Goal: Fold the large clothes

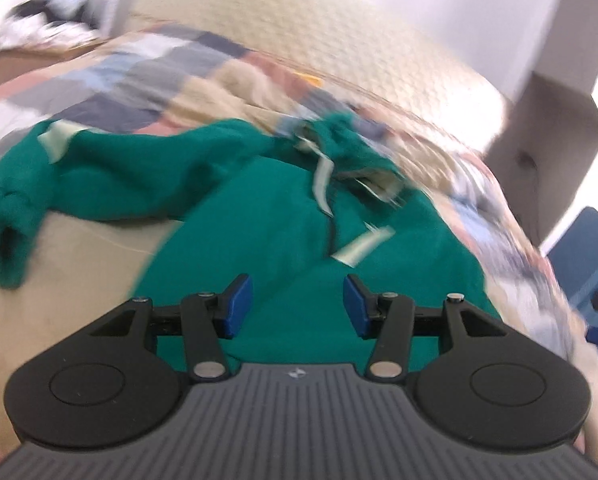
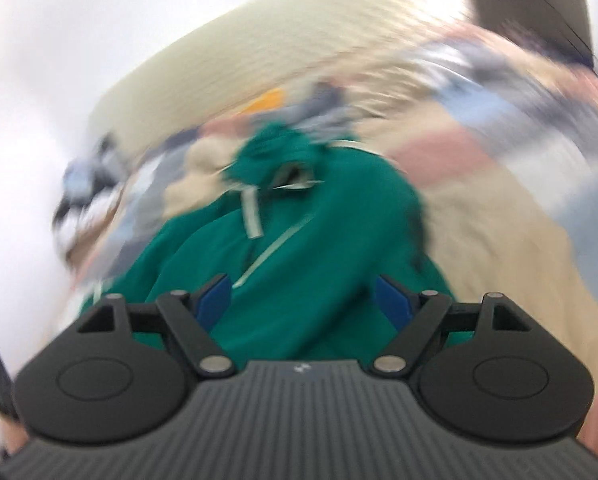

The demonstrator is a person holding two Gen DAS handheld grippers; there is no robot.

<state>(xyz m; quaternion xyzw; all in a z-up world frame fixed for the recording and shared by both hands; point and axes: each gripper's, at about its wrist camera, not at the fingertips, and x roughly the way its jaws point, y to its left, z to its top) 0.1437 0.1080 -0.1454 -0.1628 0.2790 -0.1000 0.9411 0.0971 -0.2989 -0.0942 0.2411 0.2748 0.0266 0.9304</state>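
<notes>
A green hooded garment point(image 1: 267, 216) with pale drawstrings lies spread on a bed, one sleeve point(image 1: 15, 224) reaching far left. My left gripper point(image 1: 297, 306) hovers over its lower body, blue pads apart with only cloth behind them. In the blurred right wrist view the same garment point(image 2: 307, 240) lies ahead, its hood point(image 2: 275, 152) bunched at the far end. My right gripper point(image 2: 305, 306) is above the garment's near part, jaws wide apart with nothing pinched between the pads.
A beige sheet point(image 1: 79, 256) covers the near bed, a patchwork quilt point(image 1: 147, 76) lies beyond the garment. A cream headboard point(image 1: 319, 28) stands behind. A cluttered side table point(image 1: 59, 12) is at far left, a blue object point(image 1: 587, 256) at right.
</notes>
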